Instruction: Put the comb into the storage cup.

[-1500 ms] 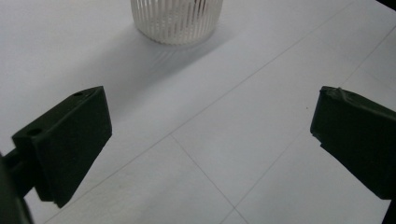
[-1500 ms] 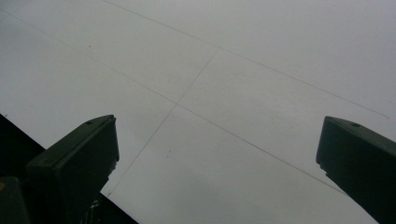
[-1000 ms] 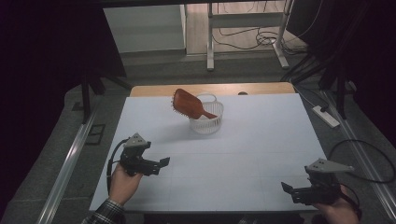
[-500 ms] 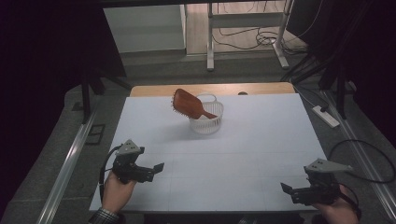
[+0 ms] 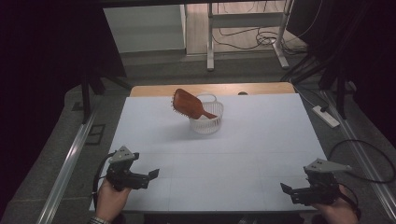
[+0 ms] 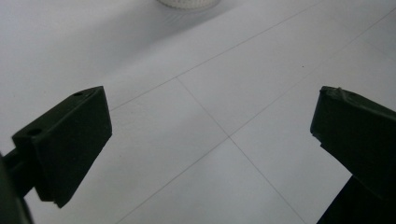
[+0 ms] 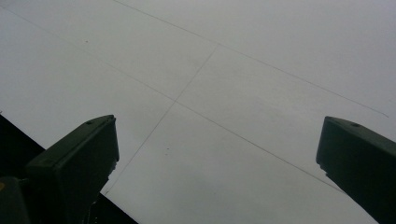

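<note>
Tabletop (image 5: 261,154) lay bare under both tongs. Well beyond them stood the basket (image 5: 206,122), hairbrush (image 5: 187,103) propped inside, seemingly already placed. Left tongs (image 5: 153,174) and right tongs (image 5: 285,188) gaped apart, holding nothing; little seemed left.

In the left gripper view the white basket (image 6: 187,3) is cut off by the top edge; only its base shows. In the high view the hairbrush (image 5: 189,104) has its handle end hidden inside the basket (image 5: 206,125), and its bristles are too small to make out. The right hand (image 5: 337,212) and left hand (image 5: 109,200) are cropped by the bottom edge.
</note>
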